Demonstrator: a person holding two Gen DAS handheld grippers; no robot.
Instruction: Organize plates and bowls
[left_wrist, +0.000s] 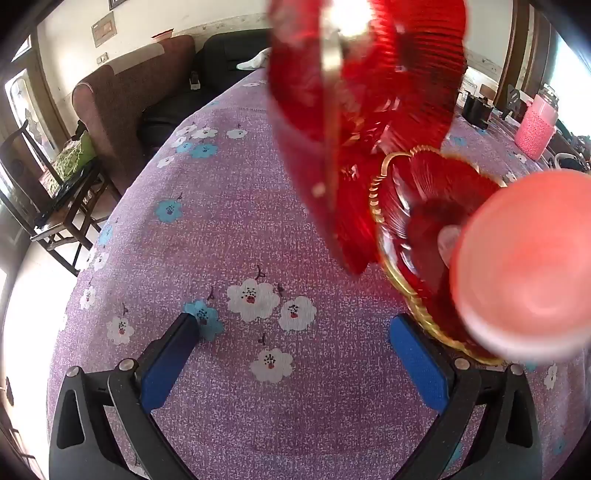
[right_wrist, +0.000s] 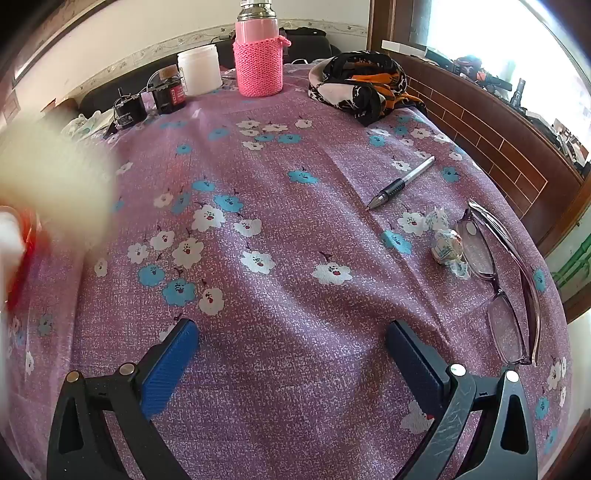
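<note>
In the left wrist view a red ribbed glass plate is blurred and tilted above the table. Below it, a red heart-shaped dish with a gold rim rests on the purple flowered tablecloth. A blurred salmon-pink round thing, perhaps a bowl, covers the dish's right part. My left gripper is open over bare cloth, left of the dish, its right finger close to the rim. My right gripper is open over cloth. A blurred cream shape and a red blur sit at that view's left edge.
A pen, a wrapped sweet and glasses lie right of my right gripper. At the far edge stand a pink knitted flask, a white jar, dark jars and a scarf. A sofa and chair stand beyond the table.
</note>
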